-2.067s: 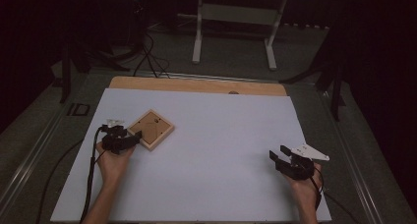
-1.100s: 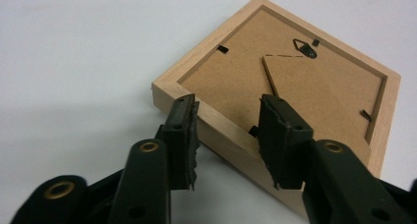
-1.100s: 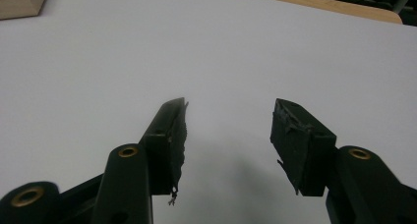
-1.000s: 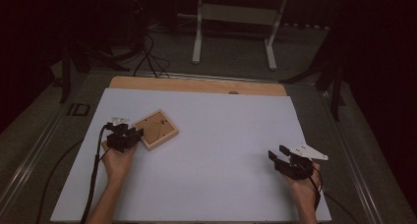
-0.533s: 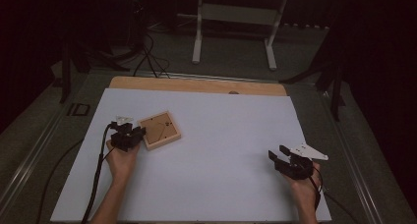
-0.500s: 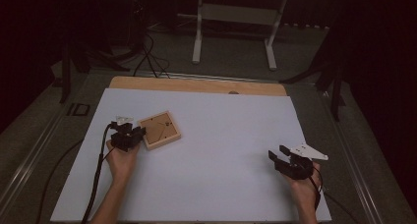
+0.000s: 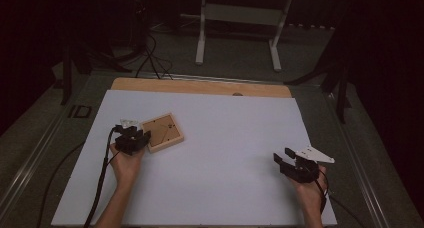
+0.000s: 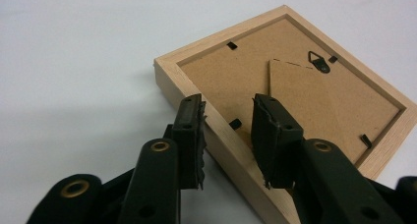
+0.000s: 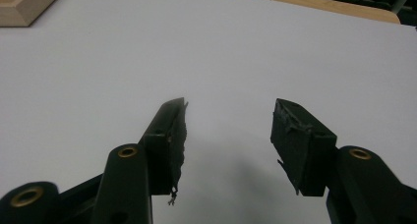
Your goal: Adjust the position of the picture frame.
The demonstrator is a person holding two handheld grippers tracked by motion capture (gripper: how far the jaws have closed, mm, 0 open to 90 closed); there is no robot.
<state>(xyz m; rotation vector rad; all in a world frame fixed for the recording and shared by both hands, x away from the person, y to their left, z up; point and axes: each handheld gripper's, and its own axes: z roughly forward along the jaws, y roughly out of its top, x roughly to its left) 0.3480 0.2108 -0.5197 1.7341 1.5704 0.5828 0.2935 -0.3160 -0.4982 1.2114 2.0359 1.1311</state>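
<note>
A light wooden picture frame lies face down on the white table at the left, its brown backing board up. My left gripper is at its left side. In the left gripper view the jaws straddle the near wooden rail of the frame, one outside and one on the backing, so the left gripper is shut on that rail. My right gripper rests at the table's right front, far from the frame. It stands open over bare white surface. A corner of the frame shows far off.
The white sheet covers the table, with a wooden strip along its far edge. The left gripper's cable trails toward the front left. Beyond the table are a dark floor, cables and a white stand.
The left gripper has shifted slightly right and turned the frame with it, so the frame now lies squarer to the table. The right gripper has not moved.
</note>
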